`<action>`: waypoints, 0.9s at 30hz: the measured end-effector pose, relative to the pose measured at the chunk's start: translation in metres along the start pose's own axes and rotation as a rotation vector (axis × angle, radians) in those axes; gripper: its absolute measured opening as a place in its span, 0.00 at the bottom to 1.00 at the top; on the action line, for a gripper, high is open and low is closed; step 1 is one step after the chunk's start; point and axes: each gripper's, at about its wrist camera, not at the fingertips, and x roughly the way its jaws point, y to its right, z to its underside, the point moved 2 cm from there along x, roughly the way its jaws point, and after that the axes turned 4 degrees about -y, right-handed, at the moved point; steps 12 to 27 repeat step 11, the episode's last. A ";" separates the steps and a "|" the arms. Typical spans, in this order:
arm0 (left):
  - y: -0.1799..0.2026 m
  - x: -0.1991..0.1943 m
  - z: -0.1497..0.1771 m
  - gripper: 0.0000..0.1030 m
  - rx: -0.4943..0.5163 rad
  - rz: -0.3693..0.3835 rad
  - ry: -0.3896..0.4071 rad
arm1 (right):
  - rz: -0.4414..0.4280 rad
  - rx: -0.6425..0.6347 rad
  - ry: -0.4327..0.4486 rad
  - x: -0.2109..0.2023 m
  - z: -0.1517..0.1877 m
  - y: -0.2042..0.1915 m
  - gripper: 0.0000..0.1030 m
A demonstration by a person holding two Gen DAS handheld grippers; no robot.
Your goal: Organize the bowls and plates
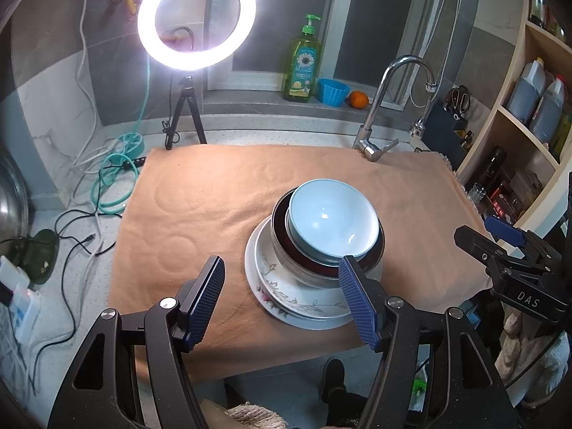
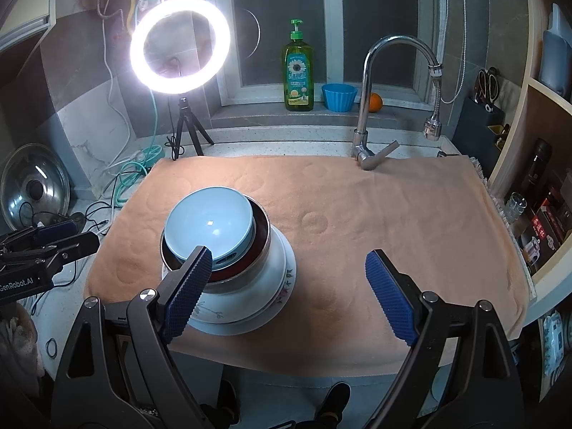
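Orange-tan towel (image 1: 200, 193) covers the bench, running from the faucet (image 1: 384, 107) at the back edge to the front edge. One stack of dishes stands on it near the front edge: one pale blue bowl (image 1: 332, 225) nested in one metal bowl (image 1: 286, 250), over one white bowl (image 2: 275, 264) and one floral plate (image 1: 286, 296), with a plain white rim showing underneath. The rest of the towel around the stack is bare fabric. Two grippers hover off the front edge. The left gripper (image 1: 282, 296) is spread wide, holding nothing, its right pad over the stack's near rim. The right gripper (image 2: 289, 293) is also spread wide and holds nothing.
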 end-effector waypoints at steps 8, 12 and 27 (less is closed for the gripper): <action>0.000 0.001 -0.002 0.64 -0.001 0.000 0.007 | 0.002 -0.001 0.001 0.000 0.001 0.000 0.87; 0.000 0.003 -0.001 0.64 -0.002 0.001 0.002 | 0.000 -0.003 -0.001 0.001 0.001 0.000 0.87; 0.000 0.003 -0.001 0.64 -0.002 0.001 0.002 | 0.000 -0.003 -0.001 0.001 0.001 0.000 0.87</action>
